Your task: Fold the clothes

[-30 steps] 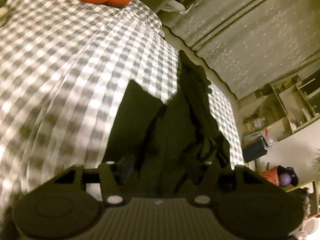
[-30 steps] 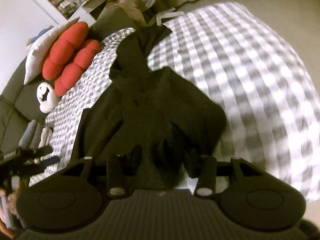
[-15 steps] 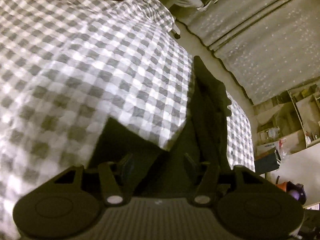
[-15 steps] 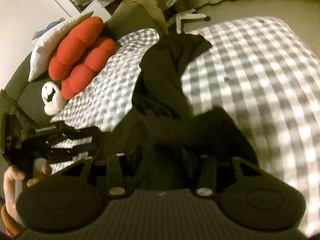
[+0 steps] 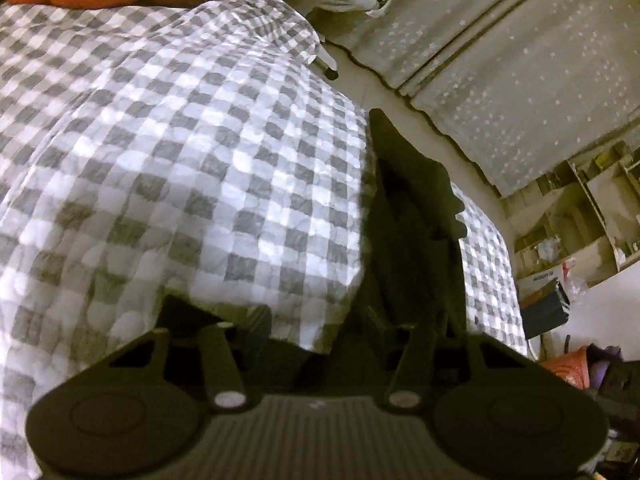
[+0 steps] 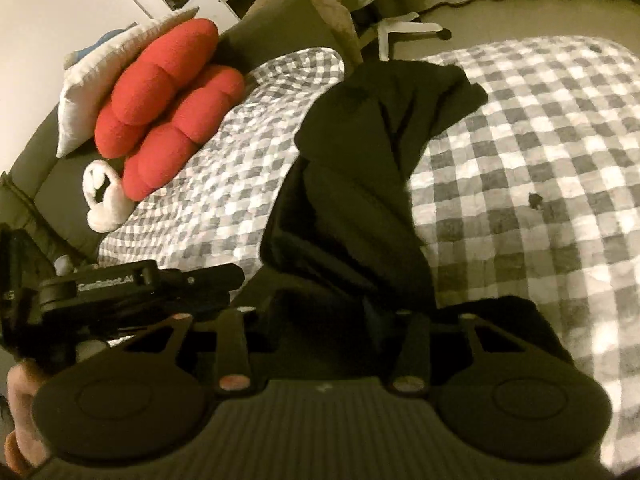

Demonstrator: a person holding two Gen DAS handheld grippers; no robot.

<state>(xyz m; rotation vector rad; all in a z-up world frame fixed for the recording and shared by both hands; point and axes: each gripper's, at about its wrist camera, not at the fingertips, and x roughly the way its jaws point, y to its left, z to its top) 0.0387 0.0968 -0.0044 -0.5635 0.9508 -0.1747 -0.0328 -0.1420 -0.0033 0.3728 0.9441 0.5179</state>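
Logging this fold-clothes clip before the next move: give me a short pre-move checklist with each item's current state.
1. Dark garment lies on the checked bedspread: ok.
2. Garment spread flat: not ok, bunched lengthwise.
3. Left gripper grips fabric: cannot tell, cloth dark around the fingers.
4. Right gripper grips fabric: cannot tell.
5. Bedspread to the garment's right free for folding: ok, bare apart from one small dark speck.
6. Red cushion clear of garment: ok.

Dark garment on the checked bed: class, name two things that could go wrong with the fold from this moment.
1. The dark garment lies bunched in a long heap, so folding now may trap creases.
2. The left hand-held gripper sits close beside the right hand-held gripper, so they might bump. Whether either grips cloth is unclear.
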